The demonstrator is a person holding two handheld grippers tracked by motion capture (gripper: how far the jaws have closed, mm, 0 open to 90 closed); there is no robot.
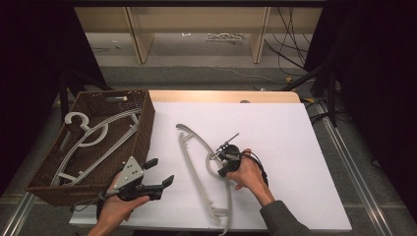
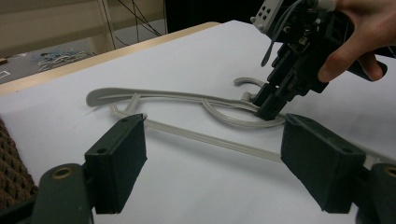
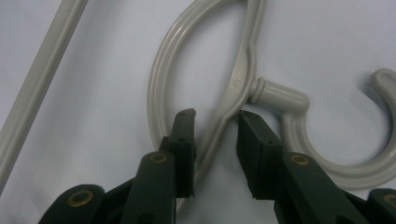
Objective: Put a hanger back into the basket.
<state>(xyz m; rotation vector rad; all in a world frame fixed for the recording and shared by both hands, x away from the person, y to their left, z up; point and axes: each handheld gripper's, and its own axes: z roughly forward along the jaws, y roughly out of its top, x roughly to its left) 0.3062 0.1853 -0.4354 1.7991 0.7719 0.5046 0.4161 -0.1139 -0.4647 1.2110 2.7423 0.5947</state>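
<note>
A grey plastic hanger (image 1: pixel 194 167) lies flat on the white table, hook toward the person's right. My right gripper (image 1: pixel 223 164) points down at the hanger's neck. In the right gripper view its jaws (image 3: pixel 215 135) straddle the thin arm of the hanger (image 3: pixel 156 88) just below the hook stem, with a small gap on each side, so it is open around it. My left gripper (image 1: pixel 160 172) hovers beside the basket, wide open with nothing in it. Its own view looks between its jaws (image 2: pixel 215 158) at the hanger (image 2: pixel 159 95) and the right gripper (image 2: pixel 268 105).
A brown wicker basket (image 1: pixel 142 132) stands at the table's left edge with more grey hangers (image 1: pixel 93 135) inside. The white sheet (image 1: pixel 275 132) stretches bare to the right and back. Beyond the table are wooden shelf legs and cables on the floor.
</note>
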